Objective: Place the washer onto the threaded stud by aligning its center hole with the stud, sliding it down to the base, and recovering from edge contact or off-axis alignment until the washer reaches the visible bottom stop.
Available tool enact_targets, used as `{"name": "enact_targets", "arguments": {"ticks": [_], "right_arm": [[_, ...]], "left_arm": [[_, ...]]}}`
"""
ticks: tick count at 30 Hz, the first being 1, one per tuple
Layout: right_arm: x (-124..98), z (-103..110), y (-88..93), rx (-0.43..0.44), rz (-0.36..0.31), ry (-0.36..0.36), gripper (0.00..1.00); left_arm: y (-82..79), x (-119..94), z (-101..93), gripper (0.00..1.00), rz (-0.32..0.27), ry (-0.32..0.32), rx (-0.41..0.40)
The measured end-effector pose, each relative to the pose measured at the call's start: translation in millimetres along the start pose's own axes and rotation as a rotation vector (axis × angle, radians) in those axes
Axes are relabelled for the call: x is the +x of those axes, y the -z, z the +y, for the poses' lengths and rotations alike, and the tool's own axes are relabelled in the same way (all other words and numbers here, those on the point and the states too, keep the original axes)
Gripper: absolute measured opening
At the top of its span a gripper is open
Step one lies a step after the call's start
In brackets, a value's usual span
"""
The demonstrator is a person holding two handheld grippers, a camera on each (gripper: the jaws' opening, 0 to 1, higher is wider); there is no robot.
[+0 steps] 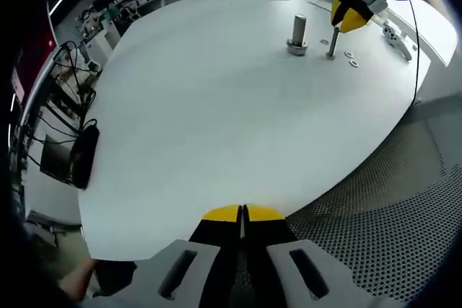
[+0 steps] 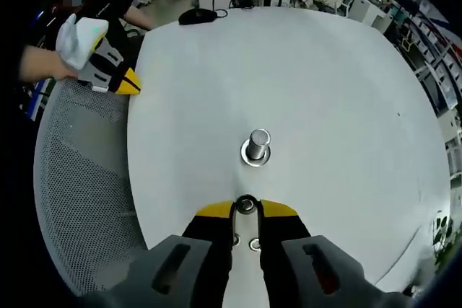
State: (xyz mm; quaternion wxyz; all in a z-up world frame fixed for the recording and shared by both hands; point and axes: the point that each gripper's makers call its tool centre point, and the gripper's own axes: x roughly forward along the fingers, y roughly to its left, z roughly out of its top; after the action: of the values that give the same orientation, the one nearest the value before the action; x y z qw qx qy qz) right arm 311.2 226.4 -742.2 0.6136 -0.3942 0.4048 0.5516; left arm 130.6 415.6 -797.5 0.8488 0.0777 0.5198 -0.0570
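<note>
Right gripper point(image 2: 246, 209): jaws clamped on washer point(image 2: 247, 205) above threaded stud point(image 1: 333, 42); left gripper point(image 1: 242, 213): jaws closed, empty, at white table point(image 1: 216, 106) edge

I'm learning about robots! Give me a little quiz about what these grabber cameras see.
1. True or false: the left gripper has its jaws shut together.
2. What sits between the tips of the right gripper? A) a washer B) a pencil C) a leaf
3. Fill in: the spare washers lie on the white ____.

Key: 1 true. 2 A. 3 table.
</note>
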Motion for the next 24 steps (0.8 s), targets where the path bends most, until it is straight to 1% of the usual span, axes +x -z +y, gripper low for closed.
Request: {"name": "enact_targets", "arguments": {"ticks": [3,7,17,24], "right_arm": [[-0.1,0.2,5.6,-0.020,0.017,0.010,0.14],[1.1,-0.4,6.4,-0.013,0.016,0.006,0.14],[15.6,-6.1,12.6,-0.006,0.052,-0.003,0.14],[25.3,-2.8,11.0,-0.015,0.062,-0.016,0.14]], "left_arm": [[-0.7,0.0,0.4,0.00,-0.001,-0.001,0.000],[-0.8,-0.1,0.4,0.00,-0.001,-0.001,0.002],[-1.2,-0.3,1.3,0.00,-0.002,-0.005,-0.002],[-1.1,0.0,2.5,0.00,-0.004,-0.007,-0.006]]}}
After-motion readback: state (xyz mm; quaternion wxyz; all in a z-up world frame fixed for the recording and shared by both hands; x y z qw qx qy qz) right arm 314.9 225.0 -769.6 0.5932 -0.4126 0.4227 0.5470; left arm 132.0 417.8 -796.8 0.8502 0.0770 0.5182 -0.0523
